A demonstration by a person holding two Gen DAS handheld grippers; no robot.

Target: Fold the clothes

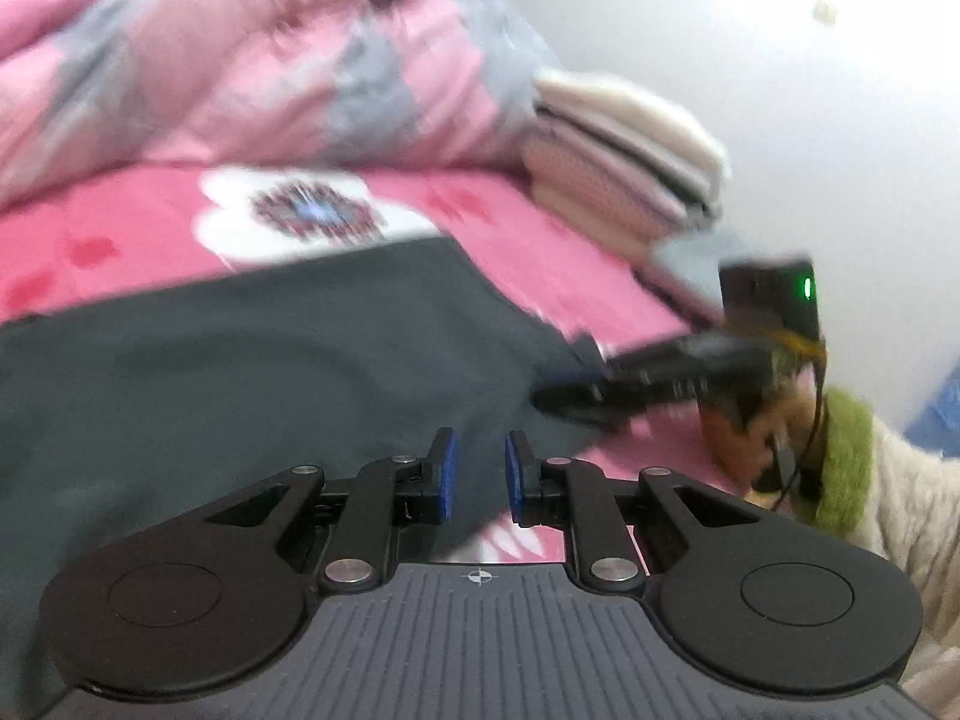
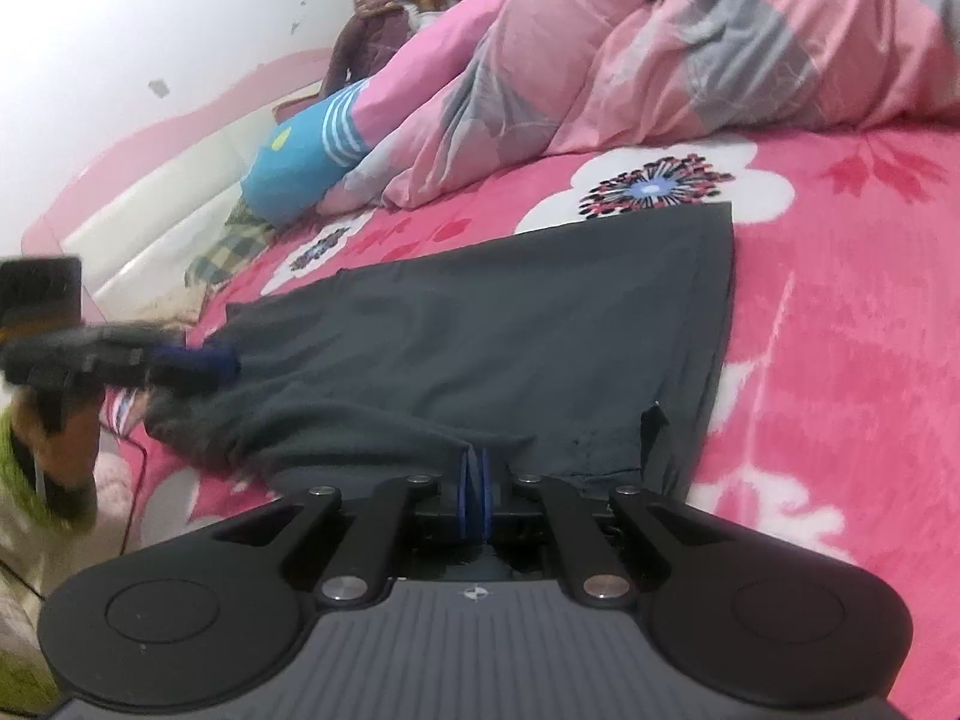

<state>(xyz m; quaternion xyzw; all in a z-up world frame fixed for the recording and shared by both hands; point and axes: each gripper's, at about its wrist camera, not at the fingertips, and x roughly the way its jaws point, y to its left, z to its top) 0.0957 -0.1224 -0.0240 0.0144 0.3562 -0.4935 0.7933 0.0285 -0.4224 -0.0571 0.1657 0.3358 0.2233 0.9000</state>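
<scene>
A dark grey garment (image 1: 270,360) lies spread on the pink flowered bedspread (image 1: 120,228); it also shows in the right wrist view (image 2: 510,330). My left gripper (image 1: 480,474) is open, its blue pads apart just above the garment's near edge. In the right wrist view the left gripper (image 2: 198,363) sits at the garment's left corner. My right gripper (image 2: 477,480) is shut on the garment's near hem, which bunches at the pads. In the left wrist view the right gripper (image 1: 570,405) sits on the garment's right edge.
A pink and grey quilt (image 1: 240,60) is heaped at the back of the bed. A stack of folded clothes (image 1: 630,150) sits at the right by the white wall. A child (image 2: 408,6) sits at the headboard beside a blue pillow (image 2: 300,162).
</scene>
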